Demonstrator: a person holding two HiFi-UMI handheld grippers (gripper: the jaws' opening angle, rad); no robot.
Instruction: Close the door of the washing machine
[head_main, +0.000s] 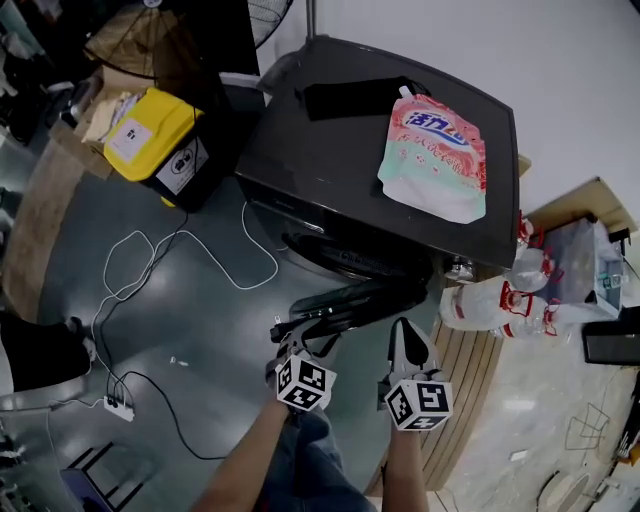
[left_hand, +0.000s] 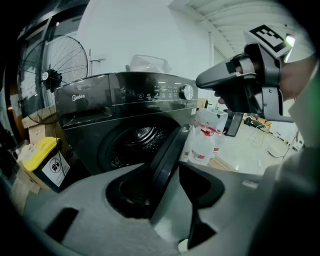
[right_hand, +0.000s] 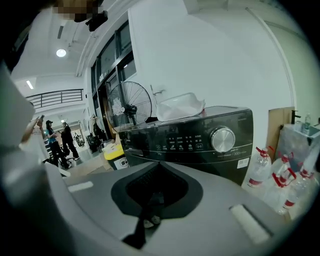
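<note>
Washing machine (head_main: 330, 150) sat at 12 o'clock from me. Its door (head_main: 350, 300) was open and swung out my way, with the drum (left_hand: 137, 140) in plain view behind it. The left gripper (head_main: 300, 328) had its jaws partway apart and pinched on the door's free rim, which ran right down between them. The right gripper (head_main: 402, 330), at 3 o'clock of the left one, had its jaws together with nothing in them. Its tips were just below the door, but I couldn't tell if they touched it.

A pink-and-green detergent pouch (head_main: 433, 150) lay flat on the machine's top, toward 1 o'clock. A yellow-lidded bin (head_main: 160, 135) stood at the machine's 10 o'clock. Clear bottles with red caps (head_main: 505, 305) were at its 4 o'clock, and white cables (head_main: 200, 260) trailed over the floor at 9 o'clock of the door.
</note>
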